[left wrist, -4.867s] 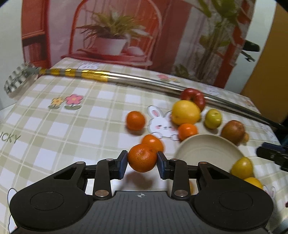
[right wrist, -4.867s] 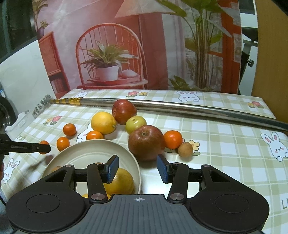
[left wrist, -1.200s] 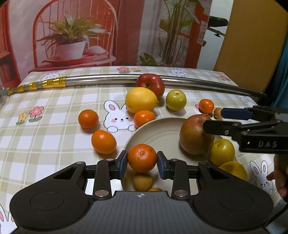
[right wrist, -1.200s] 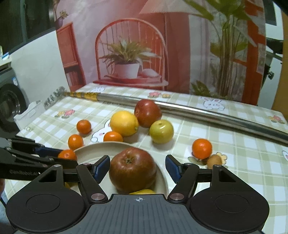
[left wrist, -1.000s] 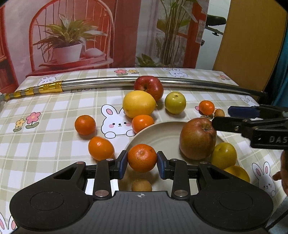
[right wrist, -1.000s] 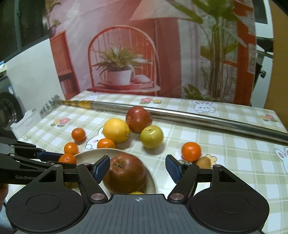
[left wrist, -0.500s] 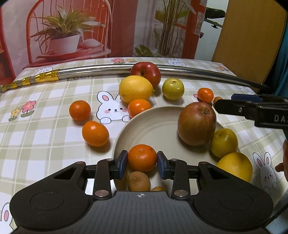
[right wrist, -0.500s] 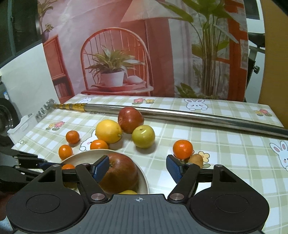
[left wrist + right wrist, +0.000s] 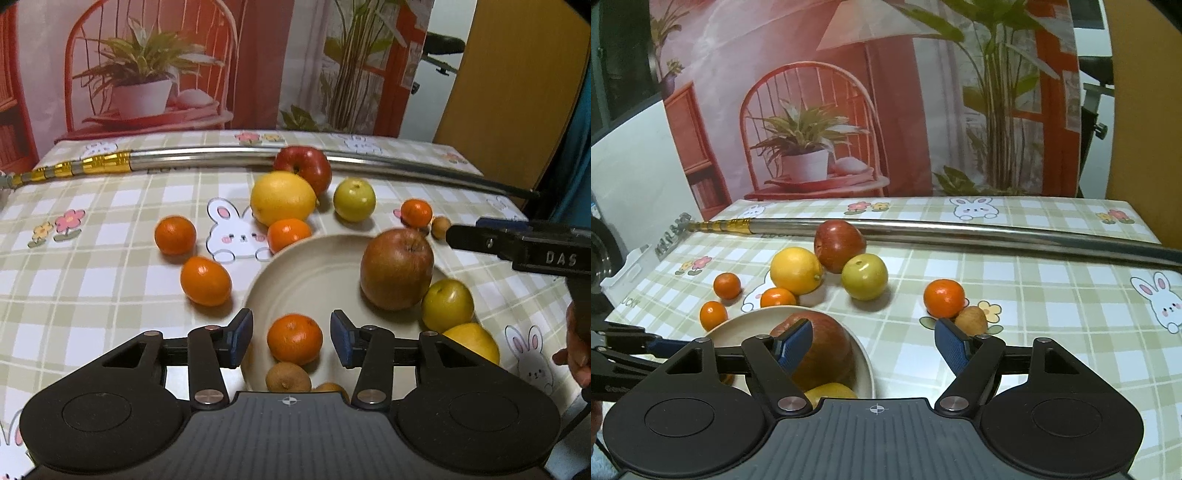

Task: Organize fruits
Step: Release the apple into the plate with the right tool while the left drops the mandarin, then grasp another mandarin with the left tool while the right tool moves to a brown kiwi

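So the left gripper had just spread apart, dropping the mandarin onto the plate, near the big apple. Right gripper hung apart, empty. More loose fruit to go.

Plate near centre of desk; in it: apple right, mandarin near edge, kiwi nearer. Lemon beyond plate; metal pole across far side.
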